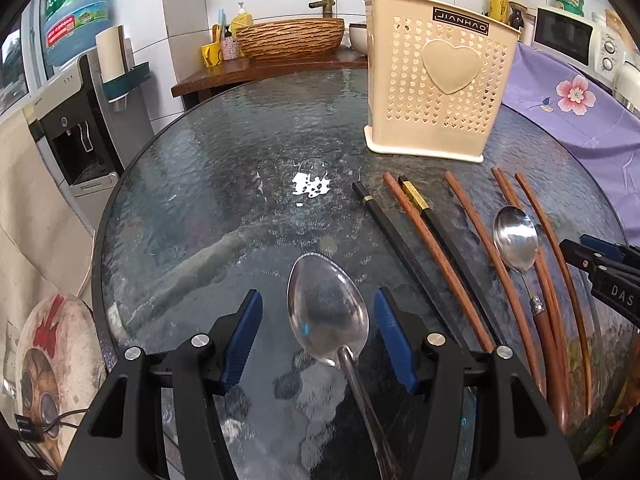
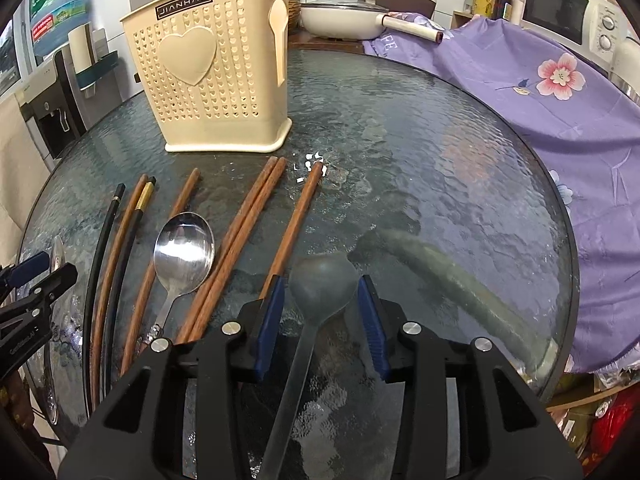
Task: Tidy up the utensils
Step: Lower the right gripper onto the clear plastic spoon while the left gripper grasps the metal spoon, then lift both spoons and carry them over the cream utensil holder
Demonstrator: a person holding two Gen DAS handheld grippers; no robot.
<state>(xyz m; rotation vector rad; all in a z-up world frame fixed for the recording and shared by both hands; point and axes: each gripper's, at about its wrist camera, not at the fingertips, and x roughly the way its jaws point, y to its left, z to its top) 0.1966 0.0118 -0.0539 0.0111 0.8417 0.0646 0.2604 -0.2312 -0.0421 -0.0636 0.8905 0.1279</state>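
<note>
A steel spoon (image 1: pixel 328 312) lies on the glass table between the blue pads of my left gripper (image 1: pixel 319 294). The jaws stand open, with a gap on each side of the bowl. In the right wrist view a dull grey spoon (image 2: pixel 323 284) lies the same way between the pads of my right gripper (image 2: pixel 322 294), open and clear of it. Several wooden chopsticks (image 1: pixel 472 224) (image 2: pixel 240 232) and black chopsticks (image 1: pixel 400 248) lie in a row with a second steel spoon (image 1: pixel 516 240) (image 2: pixel 184 252). The beige perforated utensil holder (image 1: pixel 436 80) (image 2: pixel 216 76) stands upright behind them.
The round glass table (image 1: pixel 240 140) (image 2: pixel 420 140) ends in a dark rim near both grippers. A purple flowered cloth (image 2: pixel 560 100) drapes its right side. A water dispenser (image 1: pixel 80 128) stands to the left, a microwave (image 2: pixel 560 12) at the back right.
</note>
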